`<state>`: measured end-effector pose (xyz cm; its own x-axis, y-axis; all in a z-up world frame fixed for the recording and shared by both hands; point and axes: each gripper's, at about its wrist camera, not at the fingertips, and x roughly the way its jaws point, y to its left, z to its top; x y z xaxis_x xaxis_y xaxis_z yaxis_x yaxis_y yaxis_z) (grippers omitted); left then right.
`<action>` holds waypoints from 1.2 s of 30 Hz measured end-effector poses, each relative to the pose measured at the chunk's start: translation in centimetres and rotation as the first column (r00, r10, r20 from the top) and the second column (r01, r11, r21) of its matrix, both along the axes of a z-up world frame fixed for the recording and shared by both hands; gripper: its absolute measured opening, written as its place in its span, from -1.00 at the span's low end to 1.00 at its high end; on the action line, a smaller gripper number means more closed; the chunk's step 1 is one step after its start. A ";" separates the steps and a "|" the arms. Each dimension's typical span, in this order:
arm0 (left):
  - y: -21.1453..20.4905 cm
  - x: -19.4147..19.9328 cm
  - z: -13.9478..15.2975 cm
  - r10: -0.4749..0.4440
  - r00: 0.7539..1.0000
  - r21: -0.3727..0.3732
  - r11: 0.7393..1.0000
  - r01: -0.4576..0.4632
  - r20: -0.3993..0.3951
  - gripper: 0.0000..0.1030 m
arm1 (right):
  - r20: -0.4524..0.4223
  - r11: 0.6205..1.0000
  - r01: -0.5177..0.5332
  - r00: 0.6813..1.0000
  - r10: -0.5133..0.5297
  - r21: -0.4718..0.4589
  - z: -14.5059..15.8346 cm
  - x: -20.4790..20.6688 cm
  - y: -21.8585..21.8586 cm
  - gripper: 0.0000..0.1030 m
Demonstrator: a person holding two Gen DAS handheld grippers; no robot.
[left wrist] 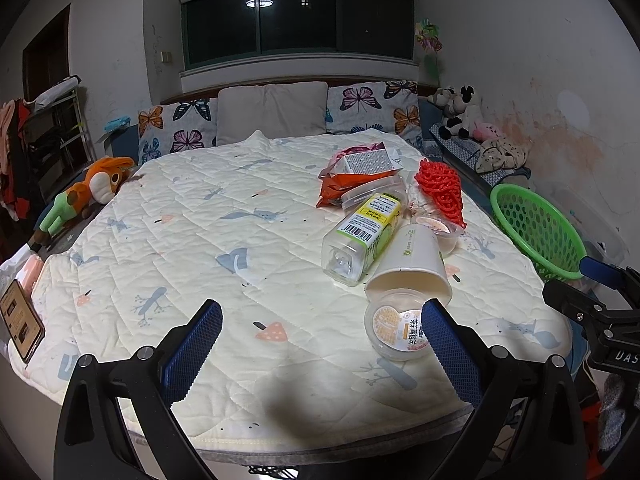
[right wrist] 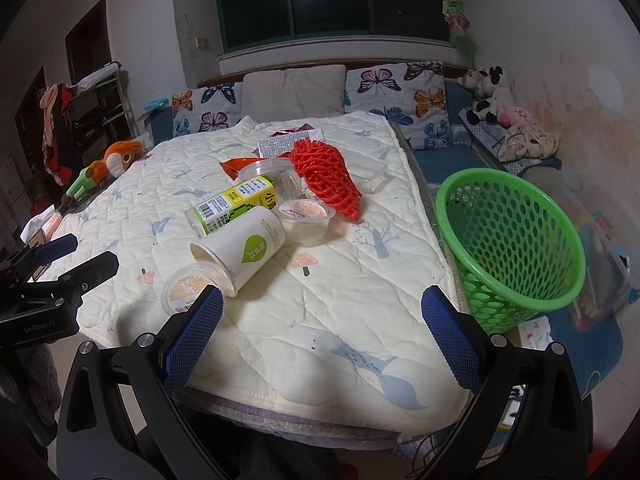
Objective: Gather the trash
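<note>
Trash lies in a heap on the quilted bed (left wrist: 240, 264): a white paper cup on its side (left wrist: 412, 260), a clear bottle with a green-yellow label (left wrist: 364, 232), two sealed pudding cups (left wrist: 396, 330) (left wrist: 438, 232), red foam netting (left wrist: 440, 192), an orange wrapper (left wrist: 344, 188) and a carton (left wrist: 368, 162). A green plastic basket (right wrist: 512, 248) stands at the bed's right side. My left gripper (left wrist: 320, 336) is open and empty near the foot of the bed, left of the nearest pudding cup. My right gripper (right wrist: 320, 332) is open and empty, between the heap (right wrist: 256, 232) and the basket.
An orange plush toy (left wrist: 92, 192) lies at the bed's left edge, and a phone (left wrist: 20, 326) at the near left corner. Pillows (left wrist: 272, 112) line the headboard. Stuffed animals (left wrist: 464, 116) sit on a bench at the right wall. A clear storage bin (right wrist: 600, 248) stands behind the basket.
</note>
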<state>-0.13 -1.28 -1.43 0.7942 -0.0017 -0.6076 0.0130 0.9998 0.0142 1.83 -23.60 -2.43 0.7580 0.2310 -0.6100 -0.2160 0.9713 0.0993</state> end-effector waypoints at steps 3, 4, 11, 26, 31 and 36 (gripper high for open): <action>-0.1 -0.2 -0.1 0.000 1.000 -0.002 1.000 0.000 0.000 0.88 | -0.002 1.000 0.000 1.000 0.000 0.000 0.0 0.1 0.0 0.91; -0.1 -0.2 -0.1 -0.001 1.000 -0.001 1.000 0.001 0.000 0.88 | -0.003 1.000 0.000 1.000 0.000 0.000 -0.1 0.2 0.1 0.91; -0.6 0.6 -0.7 -0.006 1.000 -0.003 1.000 0.006 -0.009 0.88 | -0.006 1.000 -0.001 1.000 0.001 -0.001 -0.2 0.4 0.0 0.91; -0.9 2.7 -1.4 -0.040 0.997 -0.011 0.999 0.040 -0.068 0.88 | -0.028 1.000 0.009 1.000 -0.009 0.001 -0.6 2.1 -0.5 0.91; -1.4 3.5 -1.8 -0.066 0.993 -0.023 0.998 0.064 -0.093 0.88 | -0.039 1.000 0.011 0.999 -0.011 -0.003 -0.7 2.8 -0.7 0.91; -2.0 4.1 -2.4 -0.097 0.988 -0.033 0.995 0.094 -0.118 0.88 | -0.049 1.000 0.011 0.999 -0.011 -0.004 -0.9 3.4 -0.8 0.91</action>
